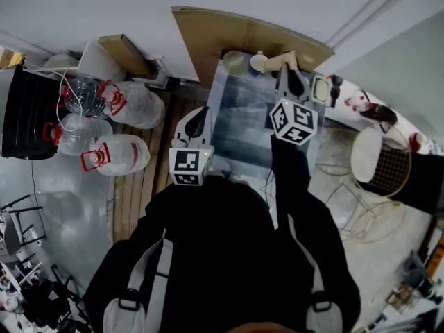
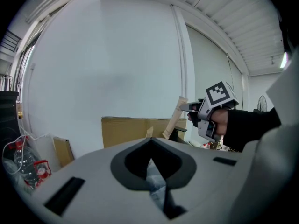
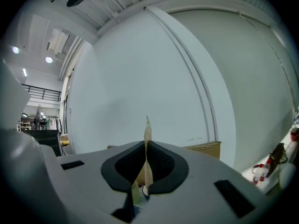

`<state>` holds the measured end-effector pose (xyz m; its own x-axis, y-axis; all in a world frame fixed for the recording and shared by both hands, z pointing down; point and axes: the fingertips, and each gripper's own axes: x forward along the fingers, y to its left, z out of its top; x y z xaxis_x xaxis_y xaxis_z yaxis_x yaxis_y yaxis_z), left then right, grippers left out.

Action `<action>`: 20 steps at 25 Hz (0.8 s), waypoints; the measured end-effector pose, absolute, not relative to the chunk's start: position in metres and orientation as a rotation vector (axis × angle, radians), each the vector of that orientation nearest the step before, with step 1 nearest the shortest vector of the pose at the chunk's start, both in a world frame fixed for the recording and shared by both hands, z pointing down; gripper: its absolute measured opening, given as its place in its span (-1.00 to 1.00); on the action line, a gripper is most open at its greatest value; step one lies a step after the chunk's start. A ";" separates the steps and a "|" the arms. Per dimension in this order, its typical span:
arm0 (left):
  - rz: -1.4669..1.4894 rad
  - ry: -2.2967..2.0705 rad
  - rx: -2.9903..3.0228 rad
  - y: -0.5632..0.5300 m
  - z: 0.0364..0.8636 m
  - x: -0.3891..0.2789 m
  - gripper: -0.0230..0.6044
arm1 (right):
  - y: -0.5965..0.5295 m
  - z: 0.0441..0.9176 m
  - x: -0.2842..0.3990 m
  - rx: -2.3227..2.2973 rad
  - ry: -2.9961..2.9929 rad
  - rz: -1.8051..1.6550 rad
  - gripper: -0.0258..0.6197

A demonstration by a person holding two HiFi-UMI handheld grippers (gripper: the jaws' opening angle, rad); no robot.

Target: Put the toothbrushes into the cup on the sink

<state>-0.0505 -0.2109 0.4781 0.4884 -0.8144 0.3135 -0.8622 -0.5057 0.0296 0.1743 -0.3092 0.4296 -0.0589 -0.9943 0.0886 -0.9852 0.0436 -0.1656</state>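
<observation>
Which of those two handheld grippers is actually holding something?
The right gripper: its jaws pinch a tan paper-wrapped toothbrush. The left gripper is shut on nothing.

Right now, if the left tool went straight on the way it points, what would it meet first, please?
Probably the cardboard sheet leaning on the wall behind the sink: the left tool aims over the sink at it. Nothing nearer shows in that line, though depth is hard to judge.

White wall (image 1: 104, 5) behind. Cardboard sheet (image 1: 243, 30) leaning against it. Clear water jugs (image 1: 125, 155) with red handles at left, by wooden slat floor (image 1: 135, 200). Wire basket (image 1: 392, 168) at right. Ceiling lights (image 3: 49, 59) lit.
</observation>
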 end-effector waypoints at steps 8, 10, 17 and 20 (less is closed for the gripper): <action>0.387 -1.450 2.543 -0.204 0.478 -0.050 -0.92 | -0.337 0.457 0.177 -2.152 2.212 -0.329 -0.89; 0.391 -1.454 2.542 -0.203 0.478 -0.052 -0.92 | -0.342 0.466 0.178 -2.154 2.202 -0.369 -0.89; 0.400 -1.474 2.518 -0.198 0.482 -0.060 -0.92 | -0.349 0.485 0.181 -2.176 2.184 -0.432 -0.89; 0.406 -1.477 2.516 -0.197 0.483 -0.060 -0.92 | -0.351 0.496 0.179 -2.199 2.211 -0.443 -0.89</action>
